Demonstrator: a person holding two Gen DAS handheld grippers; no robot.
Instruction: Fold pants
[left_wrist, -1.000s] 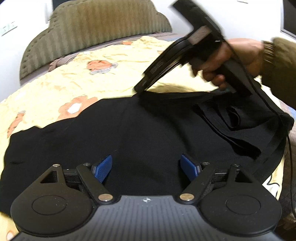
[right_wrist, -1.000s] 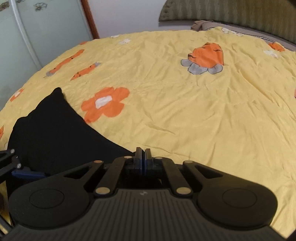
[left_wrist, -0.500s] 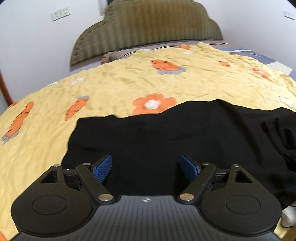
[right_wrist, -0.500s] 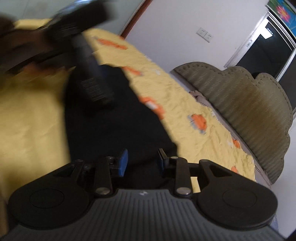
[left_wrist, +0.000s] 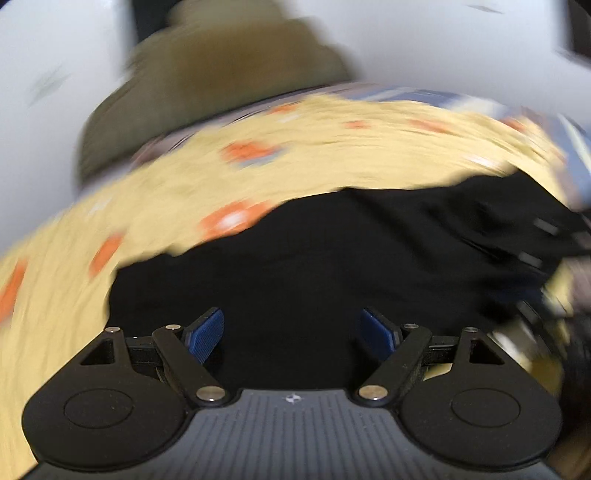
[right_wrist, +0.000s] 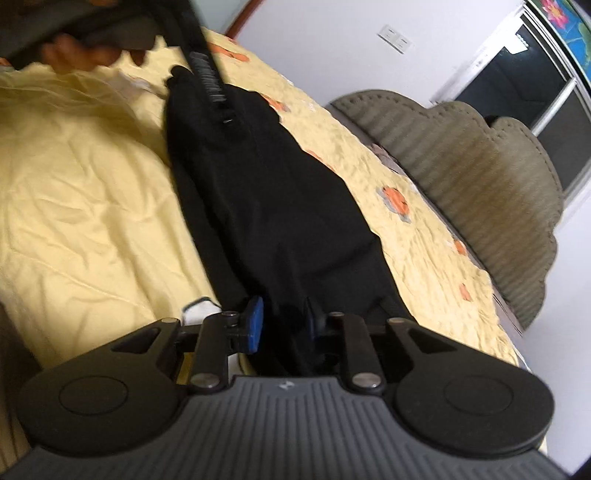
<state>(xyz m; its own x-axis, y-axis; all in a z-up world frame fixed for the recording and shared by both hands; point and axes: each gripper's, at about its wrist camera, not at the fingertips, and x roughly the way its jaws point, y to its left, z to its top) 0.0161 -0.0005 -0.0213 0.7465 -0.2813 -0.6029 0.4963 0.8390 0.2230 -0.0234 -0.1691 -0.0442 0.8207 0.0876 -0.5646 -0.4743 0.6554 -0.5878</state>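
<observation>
A bed fills both views, covered by a yellow bedspread (right_wrist: 92, 184) printed with orange flowers. A ribbed olive headboard (right_wrist: 480, 177) stands at the far end against a white wall, with a dark window (right_wrist: 517, 92) to the right of it.

The black pants (right_wrist: 280, 192) lie flat on the bedspread as one long strip. In the right wrist view they run from the near edge away toward the far left. In the left wrist view, which is heavily blurred, they spread across the near half of the bed.

The left gripper (left_wrist: 293, 325) hovers above the pants with its blue fingers (left_wrist: 205, 334) spread wide. Only the flat cloth below shows between them and nothing is caught. From the right wrist view it appears at the far end of the pants, carried by the person's left hand (right_wrist: 81, 55).

The right gripper (right_wrist: 282, 314) is at the near end of the pants. Its fingers have just been closing, and the narrow gap between them is filled by a bunch of the black cloth, which they pinch from both sides.
</observation>
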